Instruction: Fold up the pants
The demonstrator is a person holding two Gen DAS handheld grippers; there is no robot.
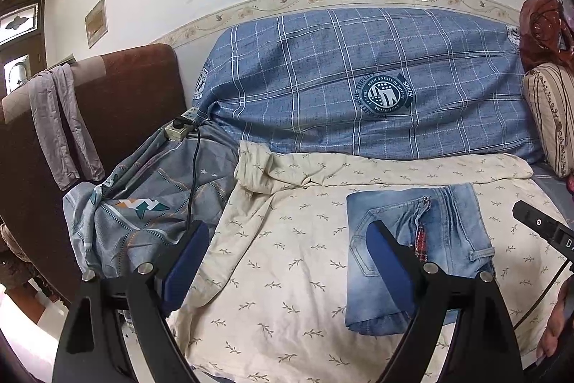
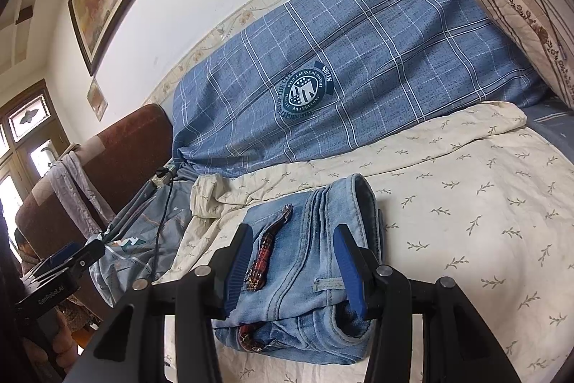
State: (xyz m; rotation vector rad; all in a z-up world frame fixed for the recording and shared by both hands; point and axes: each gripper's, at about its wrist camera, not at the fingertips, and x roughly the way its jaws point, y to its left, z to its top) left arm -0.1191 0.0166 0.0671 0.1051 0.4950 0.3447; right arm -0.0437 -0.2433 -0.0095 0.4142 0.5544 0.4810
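Light blue denim pants lie folded into a compact rectangle on a cream leaf-print sheet, a red plaid strip showing along the fly. My left gripper stands wide open to the left of the pants, with nothing between its blue pads; its right finger overlaps the pants' left edge in the picture. In the right wrist view the pants fill the gap of my right gripper. It is half open and hovers over them, and its pads do not press on the cloth. The left gripper's body shows at far left.
A blue plaid cushion leans on the wall behind the sheet. A striped pillow sits at the right. To the left lie a grey quilt, a power strip with a black cable, and a brown chair draped with grey cloth.
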